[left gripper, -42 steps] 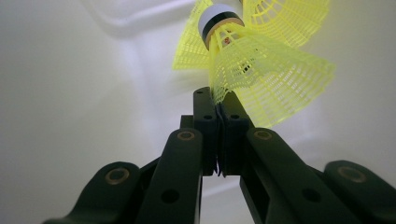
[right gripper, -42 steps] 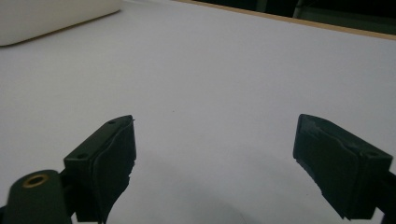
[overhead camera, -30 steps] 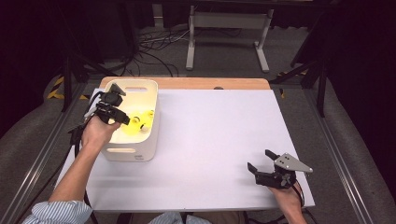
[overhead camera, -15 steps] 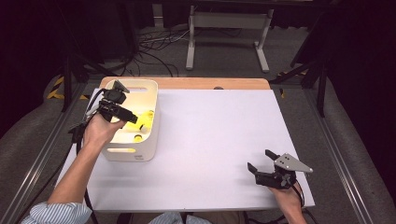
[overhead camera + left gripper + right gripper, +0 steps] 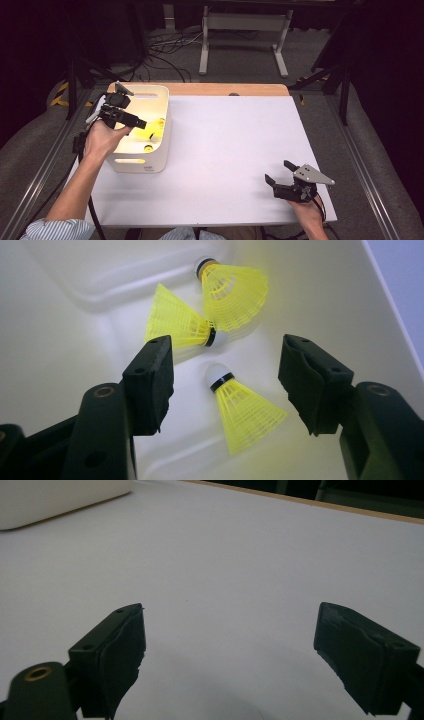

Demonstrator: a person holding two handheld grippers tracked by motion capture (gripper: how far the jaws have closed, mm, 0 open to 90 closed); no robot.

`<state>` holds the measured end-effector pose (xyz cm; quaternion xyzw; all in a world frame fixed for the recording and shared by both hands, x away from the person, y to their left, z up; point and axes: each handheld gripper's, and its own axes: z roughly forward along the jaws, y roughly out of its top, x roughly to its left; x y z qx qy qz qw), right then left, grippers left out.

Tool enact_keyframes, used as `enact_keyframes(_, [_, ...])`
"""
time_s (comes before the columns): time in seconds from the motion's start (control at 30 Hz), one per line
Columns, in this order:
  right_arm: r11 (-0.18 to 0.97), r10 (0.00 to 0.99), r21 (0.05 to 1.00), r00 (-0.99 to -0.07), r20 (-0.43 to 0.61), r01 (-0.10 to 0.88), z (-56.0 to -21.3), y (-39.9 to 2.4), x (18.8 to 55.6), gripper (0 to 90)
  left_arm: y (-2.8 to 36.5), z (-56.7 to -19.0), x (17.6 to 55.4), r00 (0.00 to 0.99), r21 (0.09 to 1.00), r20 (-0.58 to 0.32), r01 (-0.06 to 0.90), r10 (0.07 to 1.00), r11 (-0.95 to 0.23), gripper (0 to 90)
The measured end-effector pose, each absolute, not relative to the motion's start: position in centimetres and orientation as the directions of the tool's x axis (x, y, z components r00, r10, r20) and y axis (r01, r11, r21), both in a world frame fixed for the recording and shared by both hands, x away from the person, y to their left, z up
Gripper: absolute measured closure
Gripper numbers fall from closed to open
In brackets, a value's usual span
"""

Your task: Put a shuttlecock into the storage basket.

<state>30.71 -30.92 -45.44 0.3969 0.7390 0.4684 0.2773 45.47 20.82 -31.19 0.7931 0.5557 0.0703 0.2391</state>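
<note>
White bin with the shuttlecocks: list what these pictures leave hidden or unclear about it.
- High view: the left gripper and its hand cover part of the white bin, so the shuttlecocks there are small yellow blurs.
- Left gripper view: three shuttlecocks show between the open jaws; the jaws and the frame's lower edge hide the rest of the floor.
- Right gripper view: one bin corner, cut off by the edge.

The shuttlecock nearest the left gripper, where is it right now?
It lies on the floor of the white bin at the table's left, below the left gripper, whose open jaws don't touch it; two more shuttlecocks lie beyond.
</note>
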Motion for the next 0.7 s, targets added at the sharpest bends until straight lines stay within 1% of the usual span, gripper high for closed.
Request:
enact_keyframes(0.43, [0.247, 0.846, 0.911, -0.531, -0.037, 0.330, -45.5, -30.9, 30.7, 13.7, 21.8, -30.7, 44.9, 0.363, 0.475, -0.149, 0.842, 0.920, -0.255, 36.9])
enact_keyframes(0.7, [0.247, 0.846, 0.911, -0.532, -0.037, 0.330, -45.5, -30.9, 30.8, 13.8, 22.2, -30.3, 44.6, 0.359, 0.489, -0.124, 0.834, 0.925, -0.258, 36.6])
